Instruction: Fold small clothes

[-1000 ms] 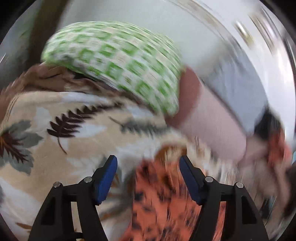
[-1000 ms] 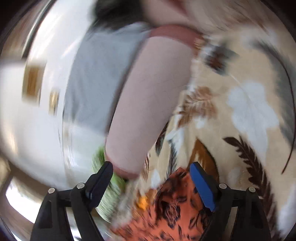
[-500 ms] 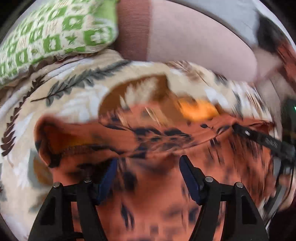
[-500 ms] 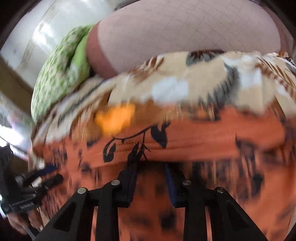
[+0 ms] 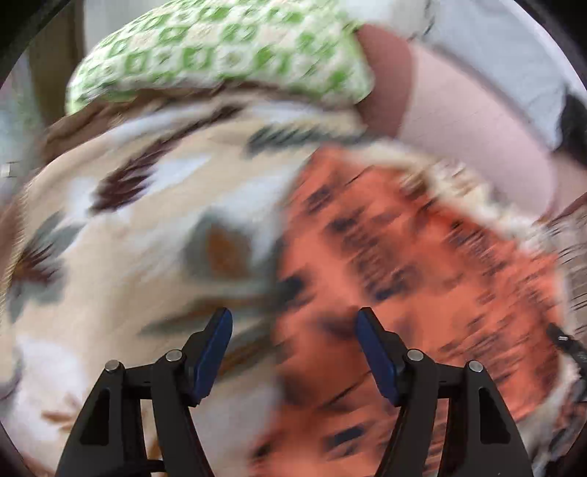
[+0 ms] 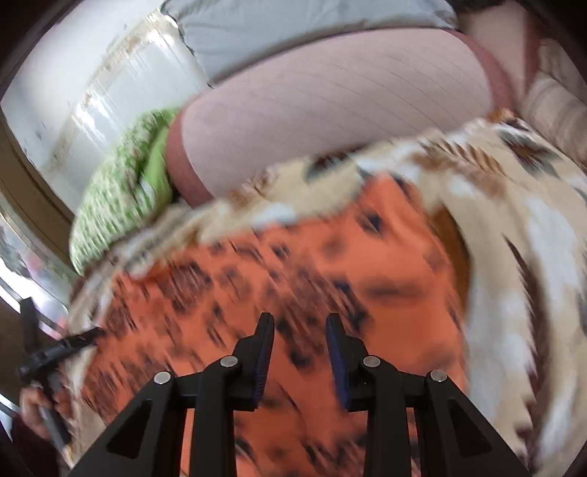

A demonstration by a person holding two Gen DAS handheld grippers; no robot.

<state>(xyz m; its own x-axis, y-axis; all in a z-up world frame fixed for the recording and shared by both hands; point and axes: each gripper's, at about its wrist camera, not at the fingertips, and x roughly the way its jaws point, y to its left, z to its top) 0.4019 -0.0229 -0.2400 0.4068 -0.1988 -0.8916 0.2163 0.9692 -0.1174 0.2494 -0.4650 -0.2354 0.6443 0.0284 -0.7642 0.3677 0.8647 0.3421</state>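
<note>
An orange garment with black leaf marks (image 5: 422, 257) lies spread on a beige leaf-print blanket (image 5: 128, 238). My left gripper (image 5: 293, 330) hangs over the garment's left edge. Its jaws are opening wide and nothing is between the pads. In the right wrist view the same garment (image 6: 293, 264) fills the middle. My right gripper (image 6: 299, 326) is above it, jaws narrowed to a small gap, pads not pressing on the cloth. The left gripper (image 6: 47, 359) shows at the left edge in a hand. Both views are blurred.
A green-and-white patterned pillow (image 5: 220, 55) and a pink checked bolster (image 5: 469, 128) lie at the blanket's far side, with grey cloth (image 6: 293, 33) behind them. A white wall (image 6: 91, 91) stands beyond. The blanket (image 6: 513, 220) stretches to the right.
Both grippers came down over the orange garment, then slid sideways across it. The right jaws narrowed from wide to a small gap. The left jaws widened a little.
</note>
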